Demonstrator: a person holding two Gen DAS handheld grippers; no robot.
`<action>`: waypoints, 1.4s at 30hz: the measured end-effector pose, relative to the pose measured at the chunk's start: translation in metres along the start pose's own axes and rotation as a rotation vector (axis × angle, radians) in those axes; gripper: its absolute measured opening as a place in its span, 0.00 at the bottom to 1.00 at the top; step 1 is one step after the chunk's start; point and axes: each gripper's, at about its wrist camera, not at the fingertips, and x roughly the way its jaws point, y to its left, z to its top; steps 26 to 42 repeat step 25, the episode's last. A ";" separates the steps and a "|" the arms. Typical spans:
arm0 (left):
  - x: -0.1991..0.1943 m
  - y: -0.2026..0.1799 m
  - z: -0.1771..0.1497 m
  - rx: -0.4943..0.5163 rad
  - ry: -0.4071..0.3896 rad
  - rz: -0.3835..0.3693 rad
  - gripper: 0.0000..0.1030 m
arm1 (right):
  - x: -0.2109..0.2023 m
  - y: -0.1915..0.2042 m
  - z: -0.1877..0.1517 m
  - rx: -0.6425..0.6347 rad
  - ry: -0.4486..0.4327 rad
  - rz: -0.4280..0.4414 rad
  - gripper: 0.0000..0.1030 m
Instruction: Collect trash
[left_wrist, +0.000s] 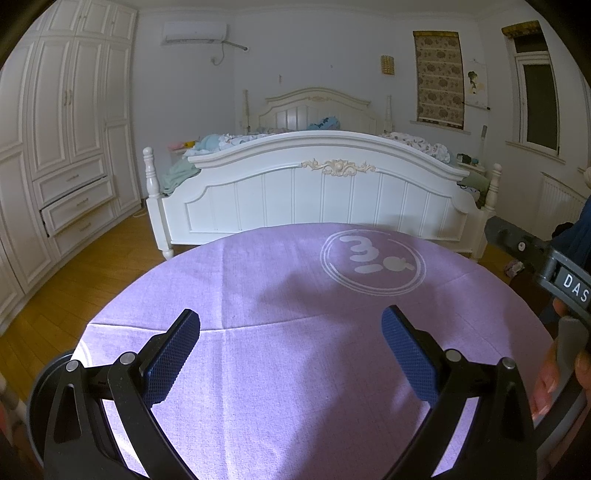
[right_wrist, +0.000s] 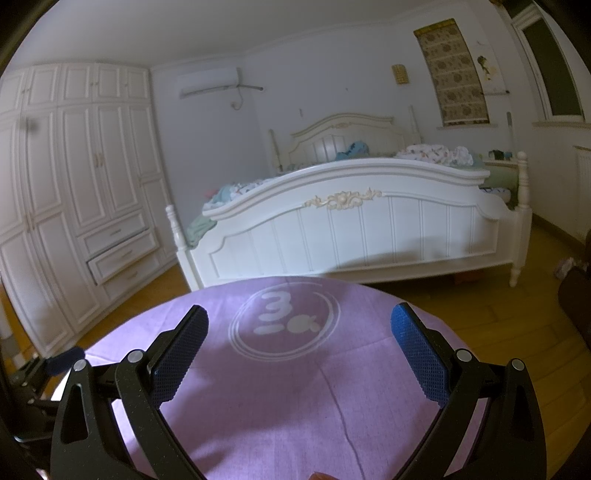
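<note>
Bedroom, white bed (left_wrist: 317, 192) at 12 o'clock beyond round purple tablecloth (left_wrist: 280, 369).

Left wrist: left gripper (left_wrist: 291, 354) spread wide, holding nothing; no trash visible.

Right wrist: right gripper (right_wrist: 299, 354) likewise released, empty; cloth bare, so trash direction and nearer arm undeterminable.
</note>
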 end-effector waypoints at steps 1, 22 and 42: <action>0.001 0.000 0.000 0.000 0.001 0.000 0.95 | 0.000 0.000 0.000 0.000 0.000 0.000 0.95; 0.004 0.001 -0.001 -0.019 0.030 -0.005 0.95 | -0.001 0.006 -0.005 0.010 0.001 -0.002 0.95; 0.005 0.000 -0.002 -0.020 0.041 -0.002 0.95 | -0.001 0.006 -0.005 0.011 0.001 -0.002 0.95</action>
